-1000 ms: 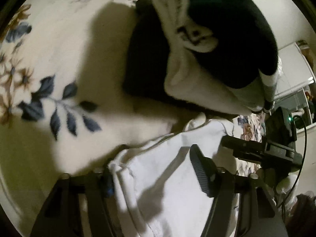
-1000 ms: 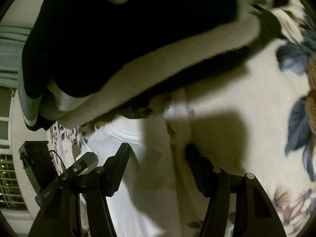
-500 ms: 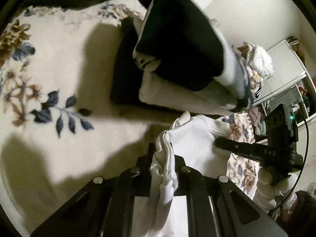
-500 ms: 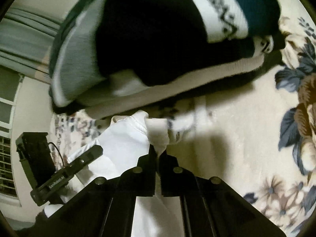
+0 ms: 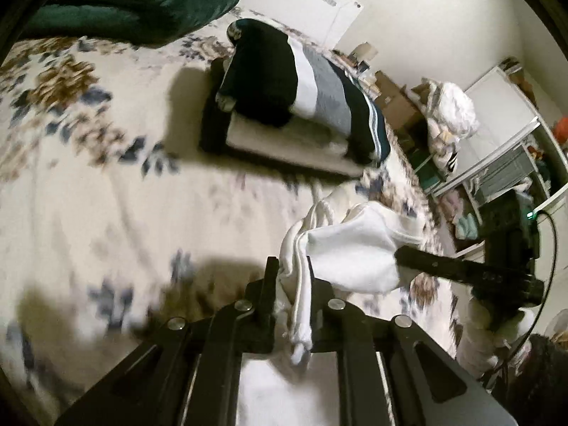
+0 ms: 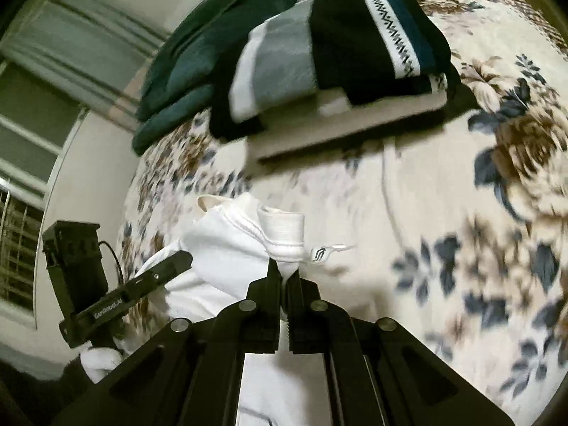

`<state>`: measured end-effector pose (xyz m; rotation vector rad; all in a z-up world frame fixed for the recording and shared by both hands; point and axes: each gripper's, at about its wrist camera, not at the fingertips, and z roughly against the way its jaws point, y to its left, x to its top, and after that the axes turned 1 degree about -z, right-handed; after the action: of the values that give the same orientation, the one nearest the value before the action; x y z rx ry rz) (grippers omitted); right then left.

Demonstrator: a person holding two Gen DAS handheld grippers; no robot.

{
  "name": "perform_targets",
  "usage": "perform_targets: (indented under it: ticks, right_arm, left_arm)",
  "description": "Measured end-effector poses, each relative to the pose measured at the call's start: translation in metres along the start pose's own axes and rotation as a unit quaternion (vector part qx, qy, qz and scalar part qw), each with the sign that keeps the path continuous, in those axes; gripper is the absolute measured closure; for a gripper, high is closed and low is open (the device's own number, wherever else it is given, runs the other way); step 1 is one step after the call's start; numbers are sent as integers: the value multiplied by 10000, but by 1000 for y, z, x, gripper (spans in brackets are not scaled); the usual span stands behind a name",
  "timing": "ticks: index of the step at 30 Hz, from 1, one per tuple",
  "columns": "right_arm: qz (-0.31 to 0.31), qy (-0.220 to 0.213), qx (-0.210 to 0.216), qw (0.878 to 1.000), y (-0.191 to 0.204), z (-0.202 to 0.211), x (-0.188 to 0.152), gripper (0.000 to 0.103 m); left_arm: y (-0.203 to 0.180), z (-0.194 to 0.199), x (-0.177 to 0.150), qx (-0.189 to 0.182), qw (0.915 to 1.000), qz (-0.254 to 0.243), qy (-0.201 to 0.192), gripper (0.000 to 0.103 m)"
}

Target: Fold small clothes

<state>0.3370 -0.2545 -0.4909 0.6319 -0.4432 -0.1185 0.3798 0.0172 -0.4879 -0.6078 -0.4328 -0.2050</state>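
Observation:
A small white garment hangs between both grippers above a floral bedspread. My left gripper is shut on one bunched edge of it. My right gripper is shut on its ribbed band, where a small label sticks out. Each gripper shows in the other's view, the right one in the left wrist view and the left one in the right wrist view. The garment's lower part hangs below the jaws.
A stack of folded dark and striped clothes lies on the bedspread ahead, also in the right wrist view. A dark green pillow lies beyond. Shelves and clutter stand beside the bed.
Both grippers closed on the white garment and lifted it up and back from the bedspread. The folded stack now looks farther away.

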Motion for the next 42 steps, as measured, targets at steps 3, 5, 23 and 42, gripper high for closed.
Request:
perform_targets:
  ticks: [3, 5, 23, 42]
  right_arm:
    - [103, 162, 31, 9998, 6, 11, -39, 100]
    - [111, 343, -2, 9994, 1, 15, -64, 97]
    - [-941, 1093, -373, 9888, -63, 32, -155, 52]
    - [-2158, 1458, -641, 9634, -90, -22, -188, 98]
  left_arm:
    - [-9, 13, -32, 191, 9995, 107, 211, 82]
    - [-8, 23, -62, 315, 9982, 272, 423, 70]
    - [36, 34, -139, 402, 9770, 1950, 764, 43]
    - [59, 17, -154, 680, 9668, 2229, 1048, 93]
